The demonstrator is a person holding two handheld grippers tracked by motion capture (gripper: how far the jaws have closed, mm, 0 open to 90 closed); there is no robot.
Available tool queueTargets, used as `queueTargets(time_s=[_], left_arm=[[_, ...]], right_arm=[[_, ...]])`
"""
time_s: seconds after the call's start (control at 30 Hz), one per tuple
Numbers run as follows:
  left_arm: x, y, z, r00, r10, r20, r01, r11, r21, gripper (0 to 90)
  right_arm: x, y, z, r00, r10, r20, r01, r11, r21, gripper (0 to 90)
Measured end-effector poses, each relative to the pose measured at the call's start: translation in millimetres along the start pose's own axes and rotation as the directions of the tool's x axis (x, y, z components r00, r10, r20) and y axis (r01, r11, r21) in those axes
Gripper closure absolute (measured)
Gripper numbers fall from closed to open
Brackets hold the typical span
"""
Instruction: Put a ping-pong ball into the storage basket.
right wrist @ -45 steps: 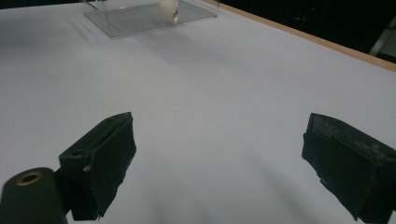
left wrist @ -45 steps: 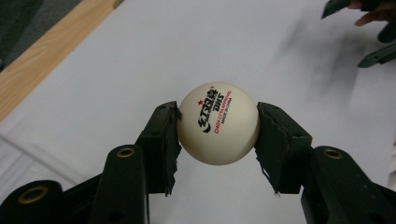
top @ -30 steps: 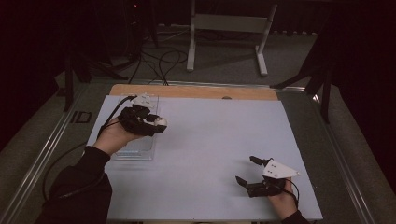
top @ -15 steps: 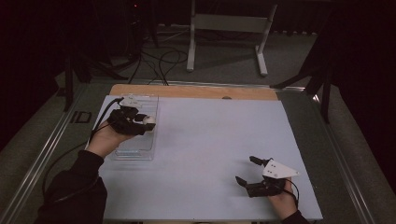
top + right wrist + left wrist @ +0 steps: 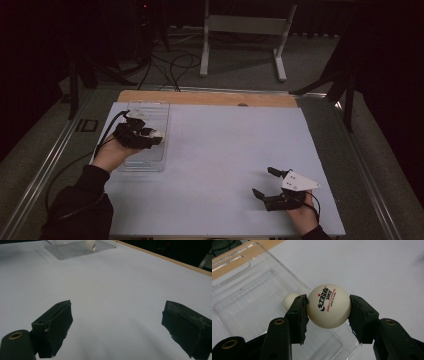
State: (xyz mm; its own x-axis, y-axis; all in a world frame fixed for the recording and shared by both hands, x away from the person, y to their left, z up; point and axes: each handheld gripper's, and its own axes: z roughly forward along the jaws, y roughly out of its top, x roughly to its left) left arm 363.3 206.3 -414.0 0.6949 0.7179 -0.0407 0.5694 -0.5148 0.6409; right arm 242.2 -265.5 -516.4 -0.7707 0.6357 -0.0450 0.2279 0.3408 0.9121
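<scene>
Left tool (image 5: 328,308) clamped on ping-pong ball (image 5: 328,305) — poised above clear tray (image 5: 249,300), likely for dropping in; right tool (image 5: 117,327) gaping wide, idle on bench (image 5: 120,285).

Left gripper (image 5: 328,307) clamped, raised; right gripper (image 5: 117,327) jaws spread wide.

A cream ping-pong ball (image 5: 328,306) with red and black print sits centre frame, over a clear tray (image 5: 249,302); a second ball (image 5: 290,300), seemingly plain, lies inside.

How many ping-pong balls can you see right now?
2: one white printed ping-pong ball clamped in the left tongs, another plain white ball lying in the clear plastic tray behind. No others visible.
</scene>
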Motion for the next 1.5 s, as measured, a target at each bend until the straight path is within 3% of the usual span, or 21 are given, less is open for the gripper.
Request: queueTargets(time_s=[0.33, 0.53, 0.7, 0.9, 1.5], left_arm=[[6.7, -11.3, 18.9, 0.9994, -0.028, 0.021, 0.027, 0.9981, 0.056, 52.1], [9.5, -13.8, 26.9, 0.9992, -0.039, -0.003, 0.039, 0.9944, 0.098, 52.0], [10.7, -15.3, 31.8, 0.9991, -0.043, 0.004, 0.042, 0.9907, 0.130, 52.0], [10.5, -15.7, 37.6, 0.9992, -0.038, 0.012, 0.035, 0.9841, 0.174, 51.6], [10.4, -15.8, 49.8, 0.9997, -0.024, 0.003, 0.023, 0.9714, 0.236, 51.1]], right_arm=[[0.2, 0.1, 0.5, 1.0000, -0.003, -0.003, 0.003, 1.000, 0.002, 9.4], [0.2, 0.0, 0.1, 1.0000, -0.003, -0.002, 0.003, 1.000, 0.001, 9.4], [0.0, -0.3, 0.3, 1.0000, -0.002, -0.003, 0.002, 1.000, 0.002, 9.4], [0.1, -0.2, 0.3, 1.0000, -0.004, -0.003, 0.004, 1.000, 0.003, 9.4], [0.0, -0.3, 0.2, 1.0000, -0.005, -0.003, 0.005, 1.000, 0.004, 9.4]])
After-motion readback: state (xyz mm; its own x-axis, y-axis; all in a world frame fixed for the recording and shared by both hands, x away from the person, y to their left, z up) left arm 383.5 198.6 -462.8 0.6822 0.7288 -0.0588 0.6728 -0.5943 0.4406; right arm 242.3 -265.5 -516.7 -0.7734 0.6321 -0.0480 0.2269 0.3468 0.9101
